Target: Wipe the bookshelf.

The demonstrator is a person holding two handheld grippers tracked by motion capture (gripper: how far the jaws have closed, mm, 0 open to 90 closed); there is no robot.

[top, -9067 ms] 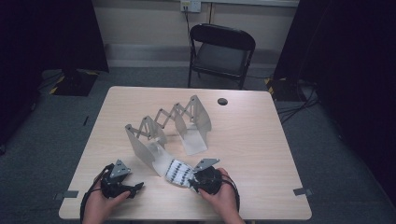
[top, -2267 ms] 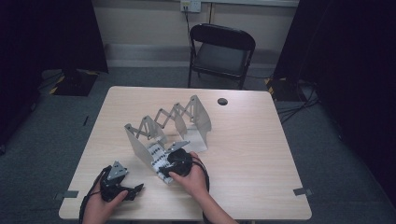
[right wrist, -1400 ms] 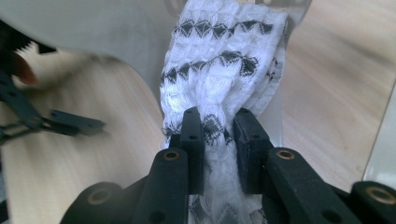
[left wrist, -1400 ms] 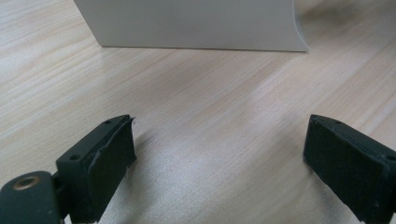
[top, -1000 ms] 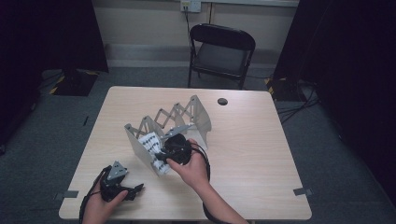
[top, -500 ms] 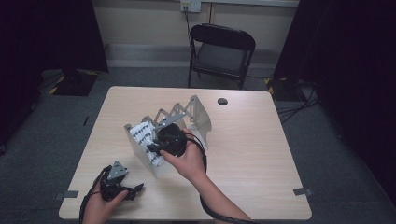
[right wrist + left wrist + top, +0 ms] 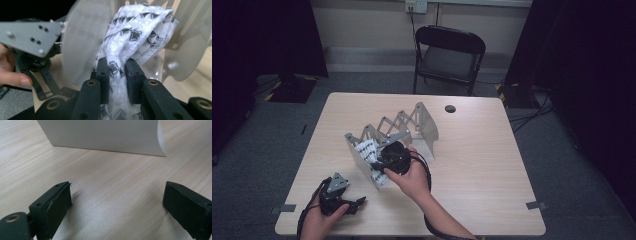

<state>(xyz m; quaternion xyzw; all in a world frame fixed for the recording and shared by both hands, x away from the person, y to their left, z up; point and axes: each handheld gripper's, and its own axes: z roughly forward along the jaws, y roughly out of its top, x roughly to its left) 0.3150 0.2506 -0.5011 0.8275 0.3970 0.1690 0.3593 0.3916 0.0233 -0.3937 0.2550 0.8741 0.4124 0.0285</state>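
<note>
Cloth: we see a white cloth with a black pattern (image 7: 135, 32) pinched between the jaws of the right gripper (image 7: 117, 75); it rises toward twelve o'clock in the right gripper view, bunched against the frosted panels of the folding rack (image 7: 85, 45).
Right gripper: in the high view the right gripper (image 7: 393, 156) sits over the rack's end at about seven o'clock from the tabletop centre, jaws narrow and clamped on the cloth (image 7: 368, 150).
Left gripper: the left gripper (image 7: 343, 200) rests low near the seven o'clock corner of the tabletop (image 7: 482, 165), jaws spread wide with bare wood between them.
Edges: a white panel (image 7: 105, 135) stands at twelve o'clock ahead of the left jaws, apart from them.
Open room: from three to five o'clock we see bare tabletop; a small dark disc (image 7: 450, 108) lies toward one o'clock, well apart from the rack.
</note>
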